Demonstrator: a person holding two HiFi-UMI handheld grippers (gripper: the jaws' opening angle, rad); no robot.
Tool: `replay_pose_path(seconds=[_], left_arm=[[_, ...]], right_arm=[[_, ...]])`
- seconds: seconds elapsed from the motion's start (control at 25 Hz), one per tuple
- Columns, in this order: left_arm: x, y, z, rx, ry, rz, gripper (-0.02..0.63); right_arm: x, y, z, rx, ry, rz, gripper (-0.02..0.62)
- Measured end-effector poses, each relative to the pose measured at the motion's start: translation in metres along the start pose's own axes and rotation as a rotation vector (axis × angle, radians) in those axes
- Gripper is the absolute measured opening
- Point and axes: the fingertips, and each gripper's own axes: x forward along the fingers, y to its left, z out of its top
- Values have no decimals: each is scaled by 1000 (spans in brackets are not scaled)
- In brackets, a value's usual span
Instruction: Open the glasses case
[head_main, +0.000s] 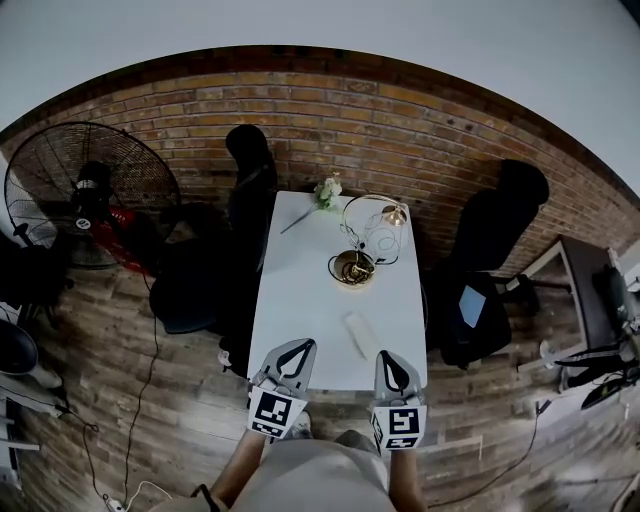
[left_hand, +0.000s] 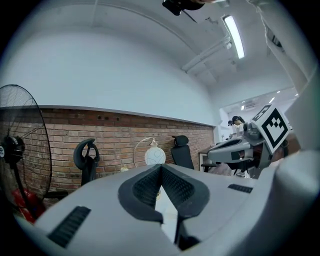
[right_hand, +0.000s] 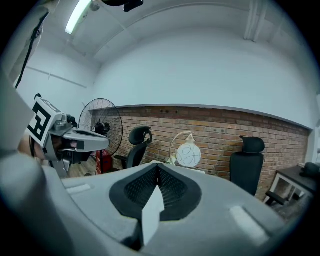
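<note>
The glasses case, a white oblong, lies shut on the white table towards its near right. My left gripper hovers over the table's near edge, left of the case and apart from it, its jaws together with nothing between them. To the right of the case is my right gripper, also over the near edge, its jaws shut and empty. In the left gripper view the jaws meet at the tips; in the right gripper view the jaws do the same. The jaws hide the case in both gripper views.
A ring lamp with a glass globe and its gold base stand mid-table, with a small flower at the far end. Black chairs flank the table. A floor fan is at left before the brick wall.
</note>
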Motion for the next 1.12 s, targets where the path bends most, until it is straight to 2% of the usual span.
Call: replay_pose_path(seconds=[0.44,0.8,1.12], left_arm=[[19,16,-17,-45,9,-25,2],[34,35,-21,-49,24,25,2],[75,35,-37,-38,76,49,2]], right_arm=[[20,-7,-9,-20,61,-26,6],[52,-11,-8,-28,49,27,6],[81,-43,-27,-4,73,58,5]])
